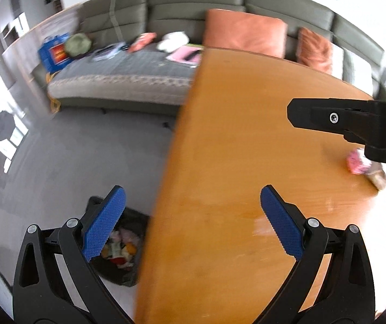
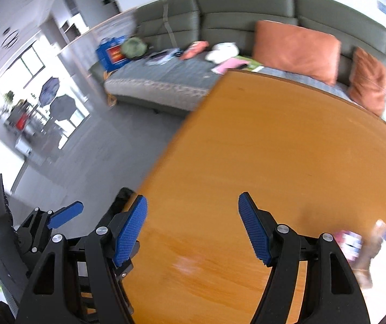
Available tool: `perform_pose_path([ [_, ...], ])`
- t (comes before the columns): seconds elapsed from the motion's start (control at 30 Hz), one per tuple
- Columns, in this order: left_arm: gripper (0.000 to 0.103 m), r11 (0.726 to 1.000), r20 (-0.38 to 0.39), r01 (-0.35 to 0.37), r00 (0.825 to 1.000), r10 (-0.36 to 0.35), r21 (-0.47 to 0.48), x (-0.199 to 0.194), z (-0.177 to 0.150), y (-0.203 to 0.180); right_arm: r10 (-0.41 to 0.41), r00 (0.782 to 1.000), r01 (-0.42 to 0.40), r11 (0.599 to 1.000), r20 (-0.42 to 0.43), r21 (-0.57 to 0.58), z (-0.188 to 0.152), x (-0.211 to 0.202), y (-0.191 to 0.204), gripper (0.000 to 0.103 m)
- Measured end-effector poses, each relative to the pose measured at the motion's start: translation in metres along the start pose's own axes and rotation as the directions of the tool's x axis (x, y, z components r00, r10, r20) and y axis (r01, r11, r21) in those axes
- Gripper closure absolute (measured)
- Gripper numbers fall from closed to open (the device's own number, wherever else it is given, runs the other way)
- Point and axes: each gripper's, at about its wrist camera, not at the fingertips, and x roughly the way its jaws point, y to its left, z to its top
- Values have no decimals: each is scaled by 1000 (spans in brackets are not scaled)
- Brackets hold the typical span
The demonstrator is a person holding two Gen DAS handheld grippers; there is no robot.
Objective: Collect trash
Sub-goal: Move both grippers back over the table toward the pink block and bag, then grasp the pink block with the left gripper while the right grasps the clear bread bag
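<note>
My left gripper (image 1: 193,205) is open and empty, held over the left edge of the orange wooden table (image 1: 247,135). Below it on the floor stands a dark bin (image 1: 122,251) with several pieces of colourful trash inside. A pink wrapper (image 1: 358,162) and a brownish scrap (image 1: 379,178) lie on the table at the right, partly hidden by my right gripper's black body (image 1: 355,124). My right gripper (image 2: 193,210) is open and empty above the table (image 2: 274,148). The pink wrapper (image 2: 351,243) shows blurred at its lower right.
A grey-green sofa (image 1: 166,27) with two orange cushions (image 1: 244,32) and scattered items runs behind the table. Grey floor (image 1: 98,148) lies to the left. My left gripper's blue pad (image 2: 66,214) shows at the lower left in the right wrist view.
</note>
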Motion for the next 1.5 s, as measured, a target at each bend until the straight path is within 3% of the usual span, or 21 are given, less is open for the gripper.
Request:
perform_pose_path([
  [0.17,7,995,-9,58,998,-57,79,7,11,-61,-70,997,70,995,7,71,-19,-23,-76,32],
  [0.33,6,989,-29,109,994,-106,99,15,16,-113,-120,993,120,986,-9,116,-42,-43,-145,32],
  [0.57,7,984,-57,140,989,-134,113,19,20,-175,-127,989,132,989,-74,63,-85,-57,-218,32],
  [0.73,6,983,-90,149,986,-139,109,27,18,-204,-130,986,125,991,-102,-57,-108,-60,-237,28],
  [0.93,7,981,-126,153,982,-138,120,36,15,-228,-151,978,114,963,-143,-243,-120,-43,-240,24],
  [1.17,6,979,-145,145,982,-124,144,37,13,-245,-91,980,40,962,-177,-271,-112,-19,-253,7],
  [1.3,7,980,-156,132,982,-108,149,41,13,-247,-77,978,18,959,-196,-283,-108,-5,-257,6],
  [1.43,7,982,-169,126,980,-102,142,48,16,-249,-58,975,-2,963,-217,-268,-109,7,-264,7],
  [1.5,7,981,-171,126,980,-100,145,51,18,-251,-17,983,-24,976,-183,-219,-104,1,-270,28],
])
